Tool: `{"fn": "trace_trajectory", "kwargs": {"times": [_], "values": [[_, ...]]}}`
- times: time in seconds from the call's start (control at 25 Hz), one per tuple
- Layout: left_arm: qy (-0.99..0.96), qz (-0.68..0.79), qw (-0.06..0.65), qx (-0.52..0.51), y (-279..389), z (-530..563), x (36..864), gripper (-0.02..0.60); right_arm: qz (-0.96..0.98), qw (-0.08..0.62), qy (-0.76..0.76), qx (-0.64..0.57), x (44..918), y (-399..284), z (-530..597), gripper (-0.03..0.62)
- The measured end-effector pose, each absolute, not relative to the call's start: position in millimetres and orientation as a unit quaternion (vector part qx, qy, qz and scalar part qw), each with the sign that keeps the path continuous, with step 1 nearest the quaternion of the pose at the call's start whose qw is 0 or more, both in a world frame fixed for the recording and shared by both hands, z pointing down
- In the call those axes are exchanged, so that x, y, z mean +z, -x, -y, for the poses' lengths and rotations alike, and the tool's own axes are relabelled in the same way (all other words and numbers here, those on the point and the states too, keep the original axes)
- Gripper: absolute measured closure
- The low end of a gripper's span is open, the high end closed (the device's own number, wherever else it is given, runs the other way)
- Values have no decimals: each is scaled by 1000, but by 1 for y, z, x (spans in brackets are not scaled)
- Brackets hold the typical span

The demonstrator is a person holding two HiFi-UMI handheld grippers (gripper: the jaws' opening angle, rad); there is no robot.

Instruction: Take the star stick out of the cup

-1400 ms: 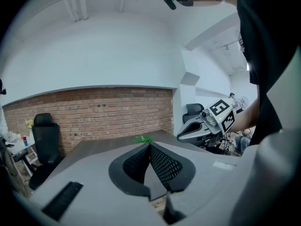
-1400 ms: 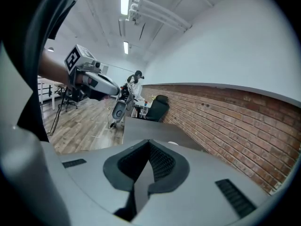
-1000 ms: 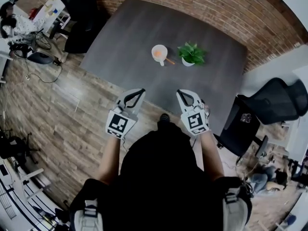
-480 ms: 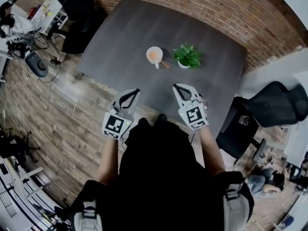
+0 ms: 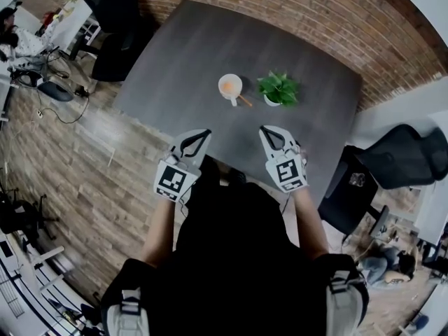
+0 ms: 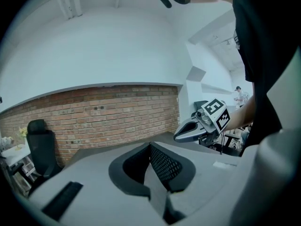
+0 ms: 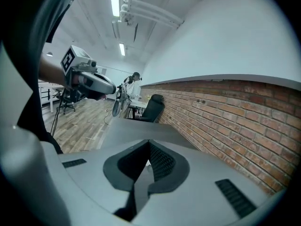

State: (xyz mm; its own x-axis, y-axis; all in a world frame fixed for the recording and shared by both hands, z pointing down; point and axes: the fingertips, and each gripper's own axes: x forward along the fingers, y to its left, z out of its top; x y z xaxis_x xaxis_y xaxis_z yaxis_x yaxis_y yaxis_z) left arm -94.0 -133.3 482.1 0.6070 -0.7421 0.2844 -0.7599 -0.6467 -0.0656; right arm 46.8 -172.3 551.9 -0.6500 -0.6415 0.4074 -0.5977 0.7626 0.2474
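A white cup stands mid-table in the head view, with something orange inside. A thin orange stick pokes out of its lower right side; no star shape can be made out. My left gripper is held above the table's near edge, well short of the cup, shut and empty. My right gripper hovers beside it, also shut and empty. In the left gripper view the jaws meet with nothing between them, and the right gripper view shows the same. The cup is out of sight in both gripper views.
A small potted green plant stands just right of the cup on the dark grey table. Black office chairs sit at the right and the far left. A brick wall runs behind the table. Cables lie on the wooden floor at left.
The head view swayed left and then back, so the cup and plant shift in the picture. Both grippers stay shut at the table's near edge, barely moved.
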Motion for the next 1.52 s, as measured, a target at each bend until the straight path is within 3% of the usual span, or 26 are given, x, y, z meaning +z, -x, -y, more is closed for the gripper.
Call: {"fn": "trace_trajectory", "kwargs": {"times": [1.12,1.52], "values": [[-914,367,59,163,145,242,505,580,865,331,-376,-5,638,-25,254,594],[-903,388,70,169,156,239,509,580,868,342,-359,-8,660,-16,270,546]]}}
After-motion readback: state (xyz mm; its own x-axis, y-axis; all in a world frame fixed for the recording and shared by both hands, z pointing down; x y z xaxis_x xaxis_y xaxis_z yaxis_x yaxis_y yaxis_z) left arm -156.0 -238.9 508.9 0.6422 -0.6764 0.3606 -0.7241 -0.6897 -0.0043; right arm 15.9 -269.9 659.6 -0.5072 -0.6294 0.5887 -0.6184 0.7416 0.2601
